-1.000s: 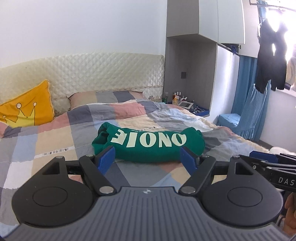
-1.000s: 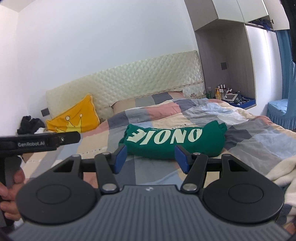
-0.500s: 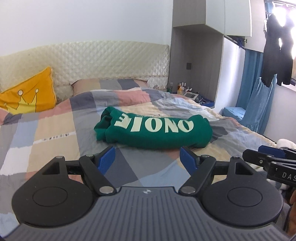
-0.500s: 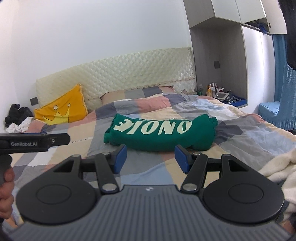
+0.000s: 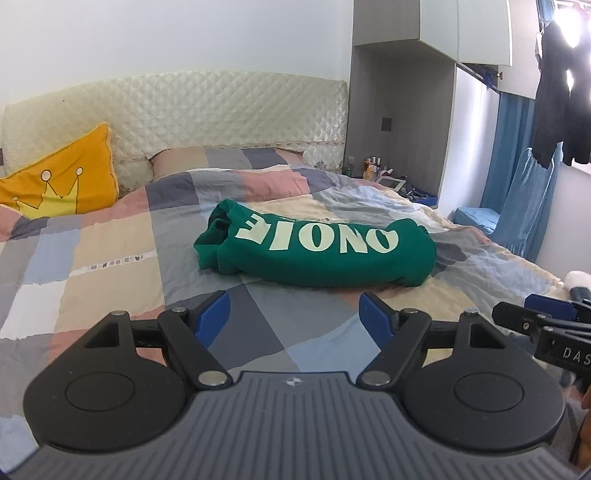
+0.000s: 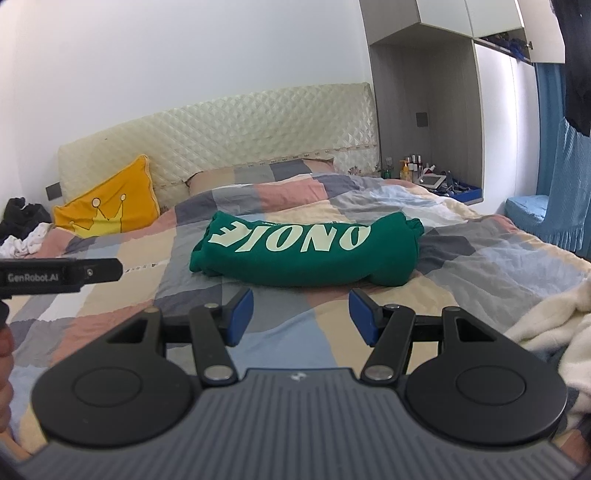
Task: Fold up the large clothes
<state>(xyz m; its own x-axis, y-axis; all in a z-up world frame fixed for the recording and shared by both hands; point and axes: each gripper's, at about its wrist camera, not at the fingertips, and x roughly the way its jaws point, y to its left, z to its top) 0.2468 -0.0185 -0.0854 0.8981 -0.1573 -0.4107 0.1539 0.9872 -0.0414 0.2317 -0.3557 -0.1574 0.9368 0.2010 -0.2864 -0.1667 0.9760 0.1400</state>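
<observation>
Bedroom interior. A bed covered with a patchwork quilt in grey, pink, beige and blue squares fills most of the view. A cream quilted headboard stands against a plain white wall. A yellow cushion with a crown motif leans against the headboard, beside a checked pillow. To the right stands a grey cabinet with white upper doors and an open niche holding small bottles. A blue curtain hangs near a bright window, with dark clothing hanging before it.
</observation>
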